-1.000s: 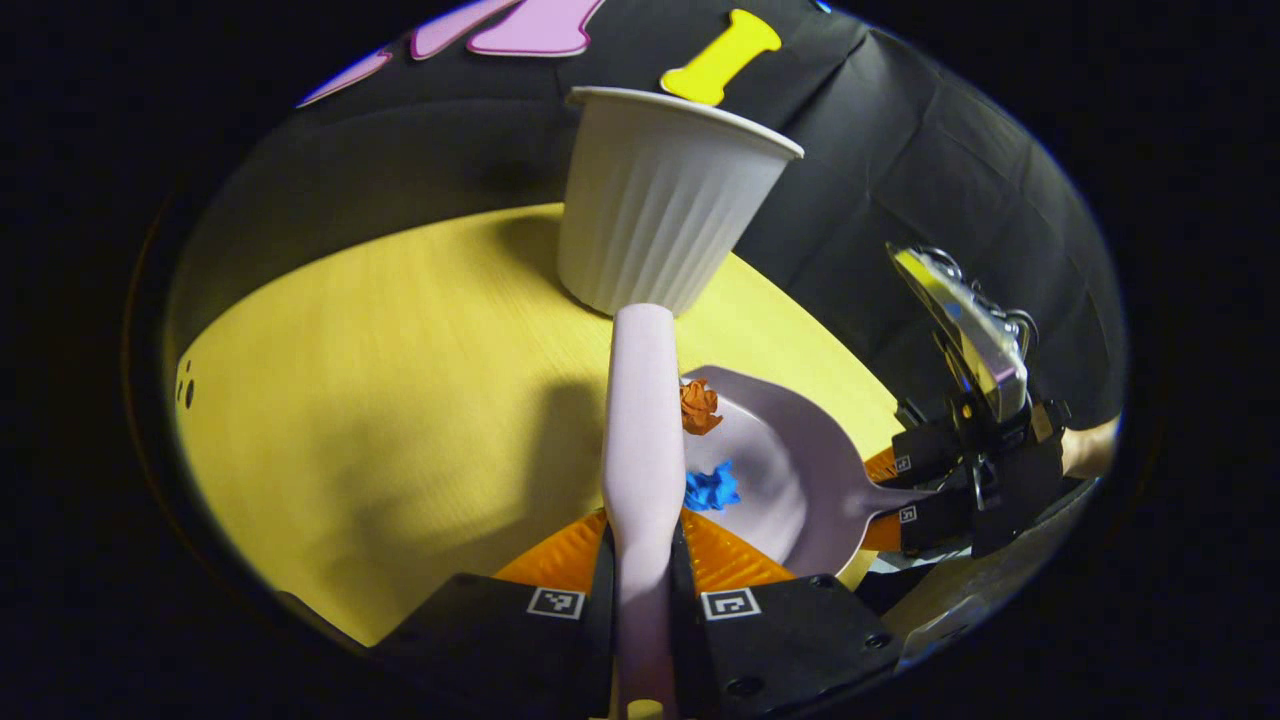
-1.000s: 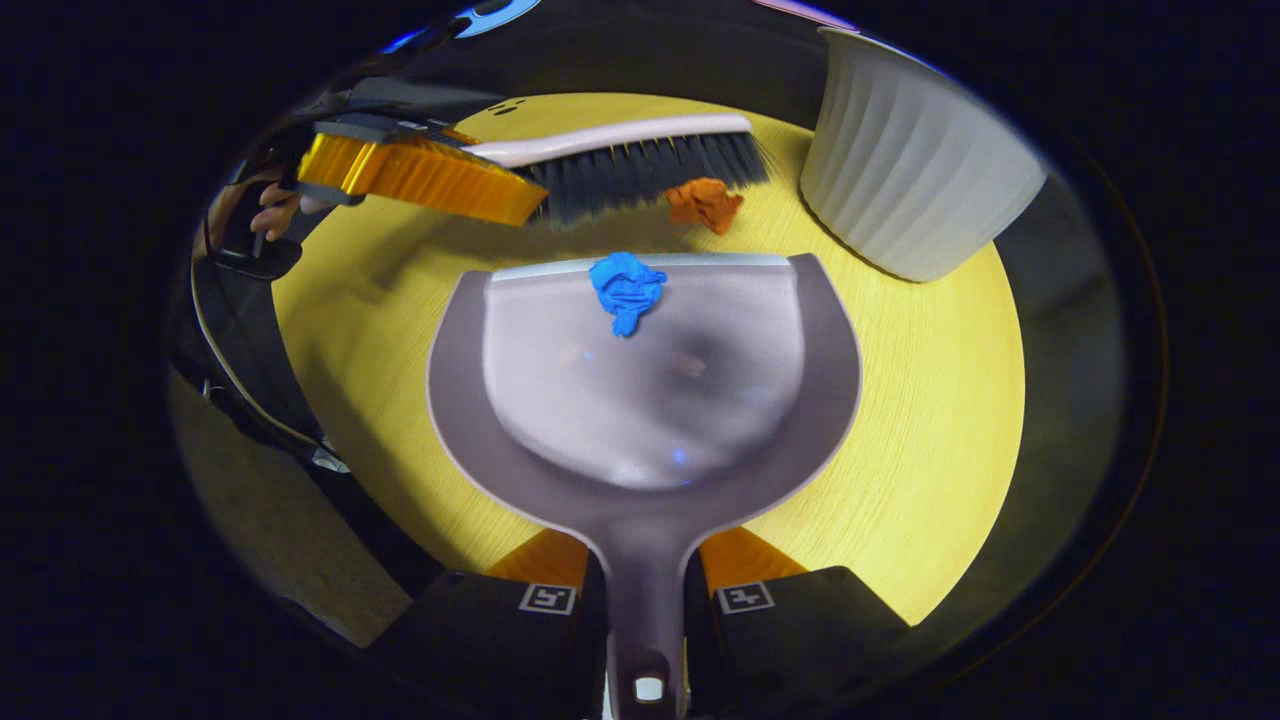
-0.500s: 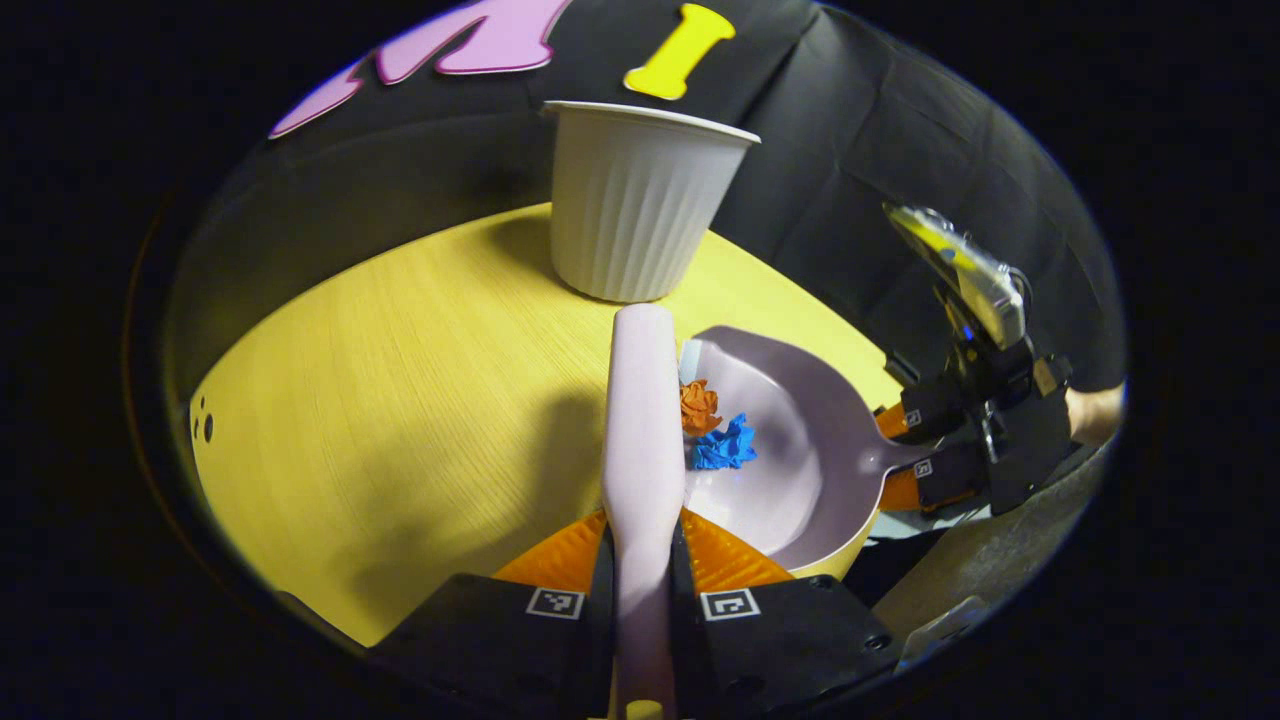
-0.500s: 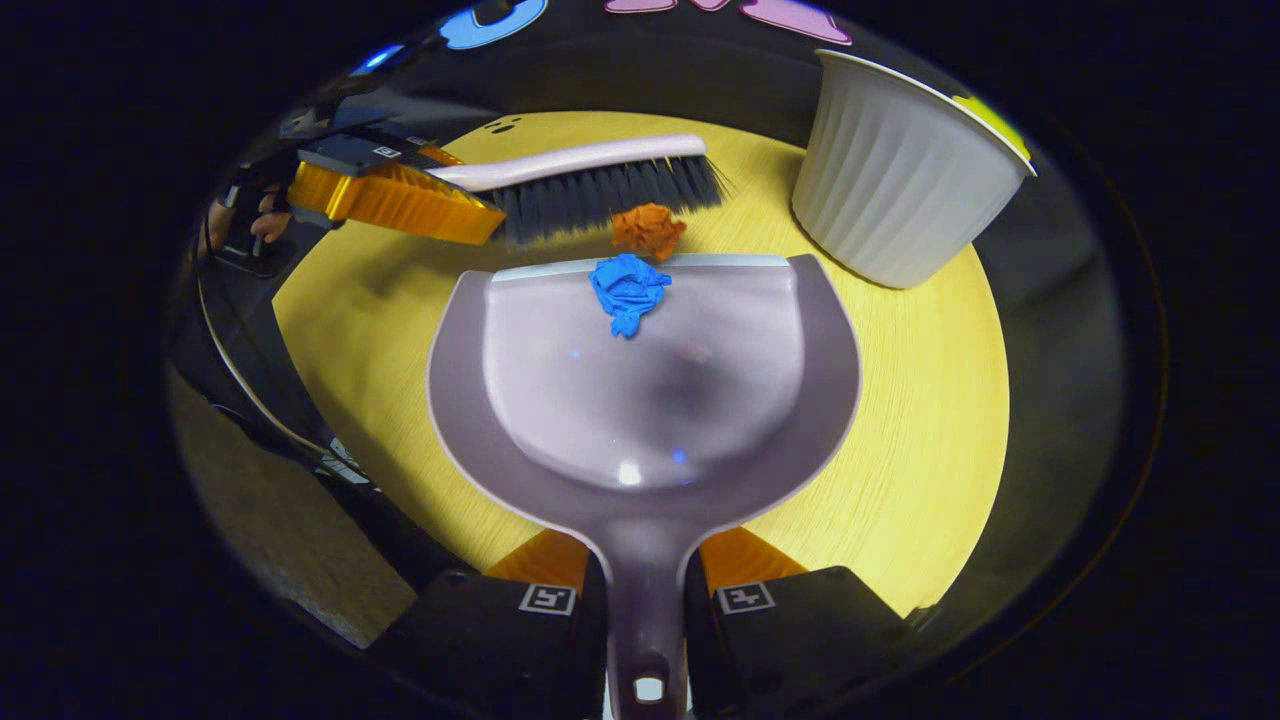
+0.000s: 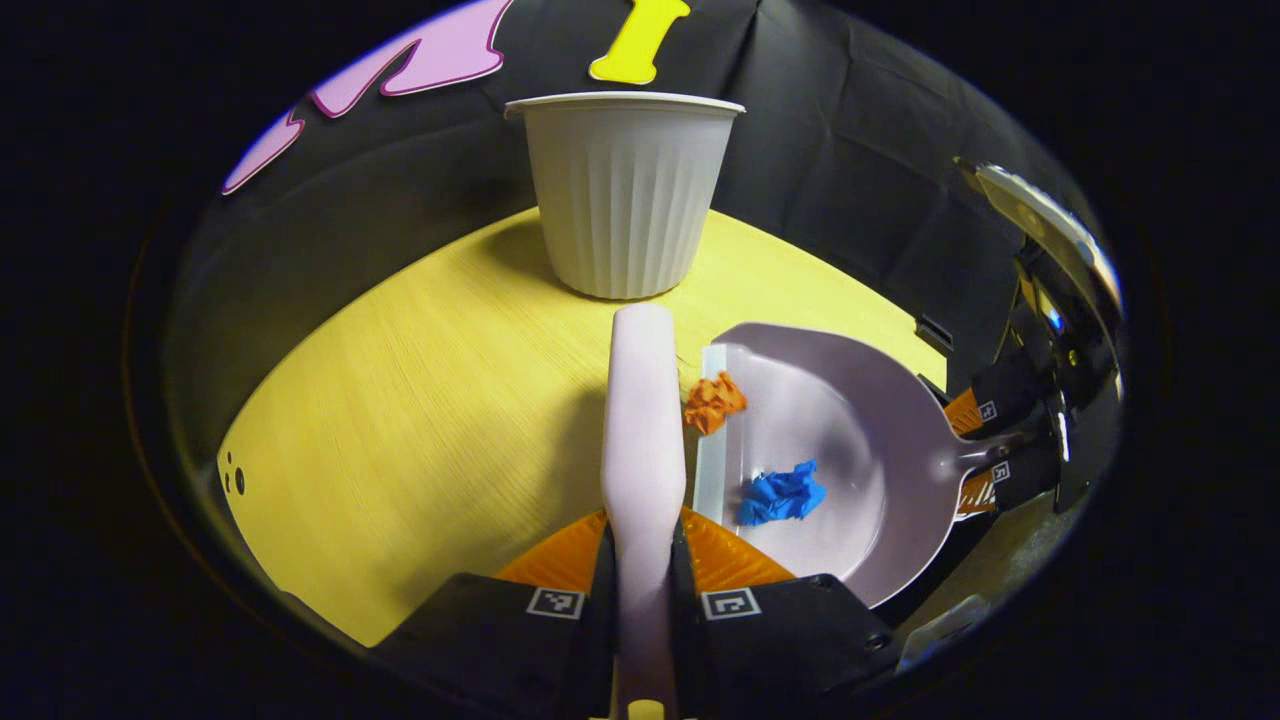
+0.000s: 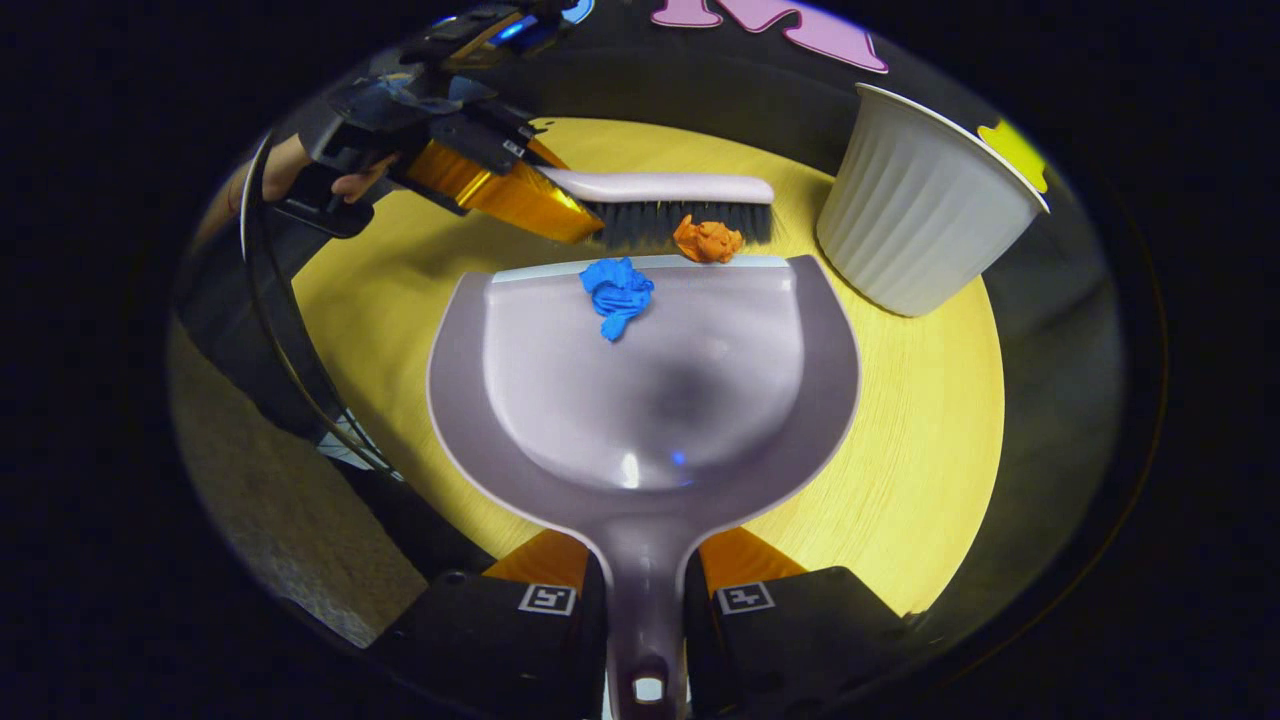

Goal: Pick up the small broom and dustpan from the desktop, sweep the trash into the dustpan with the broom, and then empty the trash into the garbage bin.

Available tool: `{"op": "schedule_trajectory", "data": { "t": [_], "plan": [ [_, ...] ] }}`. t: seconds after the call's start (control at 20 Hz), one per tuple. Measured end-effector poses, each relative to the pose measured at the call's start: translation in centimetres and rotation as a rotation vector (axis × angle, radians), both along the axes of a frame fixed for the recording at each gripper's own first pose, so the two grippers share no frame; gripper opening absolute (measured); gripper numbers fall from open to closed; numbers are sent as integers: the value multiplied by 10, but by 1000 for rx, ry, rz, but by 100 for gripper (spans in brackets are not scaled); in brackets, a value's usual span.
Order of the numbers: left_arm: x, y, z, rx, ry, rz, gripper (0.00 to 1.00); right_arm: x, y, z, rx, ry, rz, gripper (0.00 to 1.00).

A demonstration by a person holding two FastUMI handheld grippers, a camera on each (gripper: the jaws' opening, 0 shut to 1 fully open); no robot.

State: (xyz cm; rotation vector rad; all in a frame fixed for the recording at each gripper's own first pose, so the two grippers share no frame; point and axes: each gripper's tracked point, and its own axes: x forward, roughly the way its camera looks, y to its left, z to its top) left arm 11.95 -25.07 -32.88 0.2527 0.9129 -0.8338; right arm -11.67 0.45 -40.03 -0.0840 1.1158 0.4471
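My left gripper (image 5: 641, 560) is shut on the pale pink broom handle (image 5: 642, 420); in the right gripper view that broom (image 6: 672, 200) lies along the dustpan's front lip with its dark bristles down. My right gripper (image 6: 645, 590) is shut on the handle of the grey-lilac dustpan (image 6: 650, 400), which rests flat on the yellow table (image 6: 920, 440). A crumpled blue scrap (image 6: 615, 292) lies inside the pan near the lip. A crumpled orange scrap (image 6: 706, 240) sits right at the lip, against the bristles. In the left gripper view the dustpan (image 5: 860, 450) holds the blue scrap (image 5: 782, 494), with the orange scrap (image 5: 713, 400) on its lip.
A white ribbed bin (image 5: 625, 190) stands upright on the table behind the broom tip, to the right of the pan in the right gripper view (image 6: 925, 205). A hand (image 6: 350, 180) holds the left gripper. The table edge and a grey floor (image 6: 290, 540) lie to the pan's left.
The broom has swept toward the dustpan, pushing the orange scrap from the table onto the pan's lip. The blue scrap stays inside the pan. The left gripper view has drawn back from the bin.
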Motion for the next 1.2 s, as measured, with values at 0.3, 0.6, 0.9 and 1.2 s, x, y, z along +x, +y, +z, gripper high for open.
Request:
{"op": "schedule_trajectory", "data": {
  "t": [0.3, 0.6, 0.9, 1.2],
  "plan": [
    [-12, -7, 3, -52, 6, -73, 28, 0, 0, -1, -14, 8, -14, 36],
    [6, 14, -8, 2, 8, -30, 28, 1, -1, -3, 7, -8, -21, 36],
    [-6, -2, -2, 34, -57, -196, 29, 3, -1, 0, -29, 9, 25, 41],
    [6, -1, -20, 119, -51, -167, 27, -3, -9, 21, -7, -10, 28, 36]
  ]
}}
